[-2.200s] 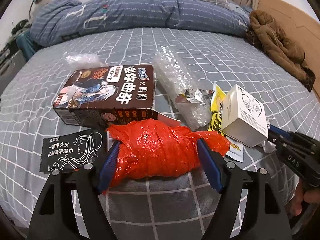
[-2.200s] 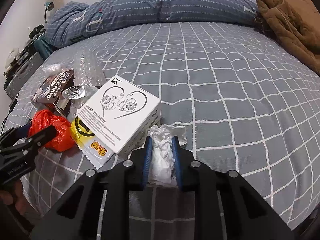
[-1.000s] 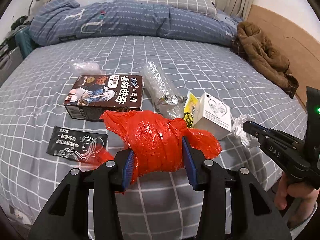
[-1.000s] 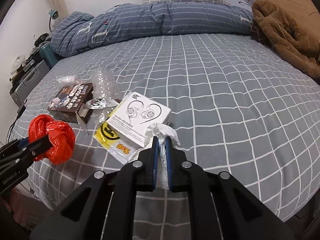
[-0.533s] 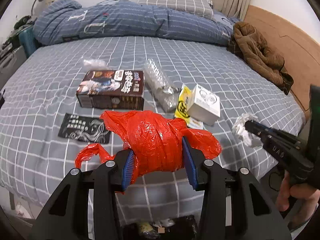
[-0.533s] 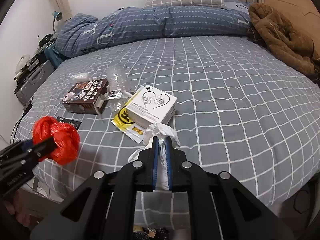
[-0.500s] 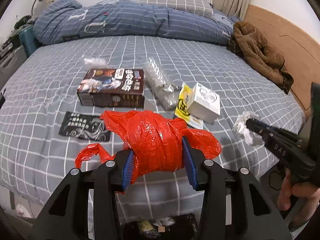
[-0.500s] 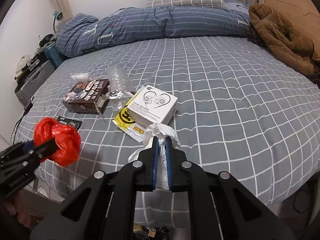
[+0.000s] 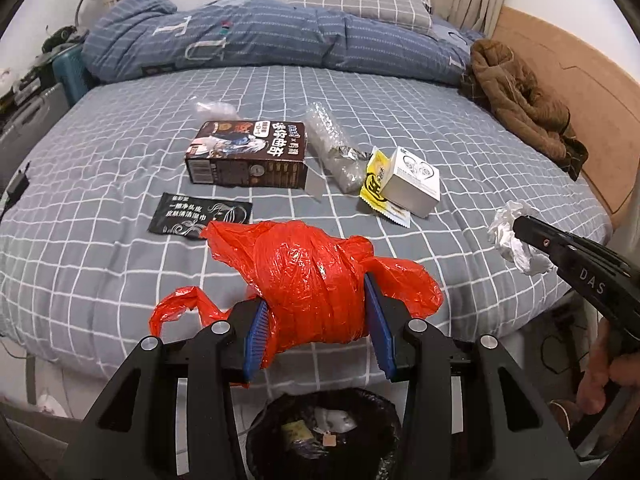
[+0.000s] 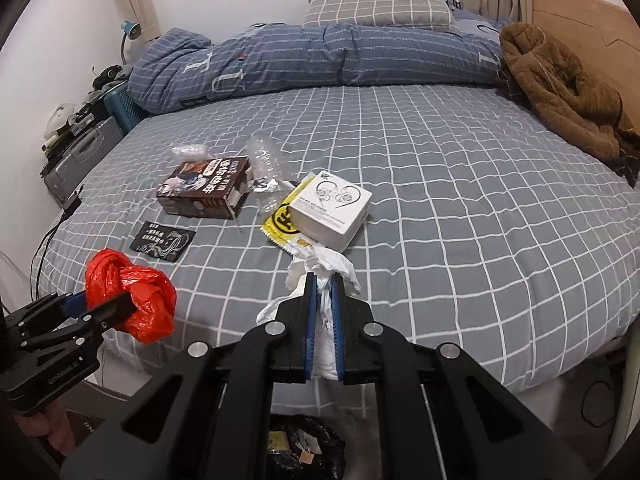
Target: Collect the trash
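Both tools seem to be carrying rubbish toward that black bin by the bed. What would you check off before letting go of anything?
1. Left gripper gripping the red plastic bag: ok, jaws clamp both sides.
2. Right gripper holding the white tissue: ok, jaws shut on it.
3. Black-lined bin open to take trash: ok, already holds some scraps.
4. Red bag directly over the bin mouth: cannot tell; the bin shows below and nearer than the bag.
5. Tissue over the bin mouth: cannot tell.
6. Bag's loose handle clear of the bed edge: cannot tell.
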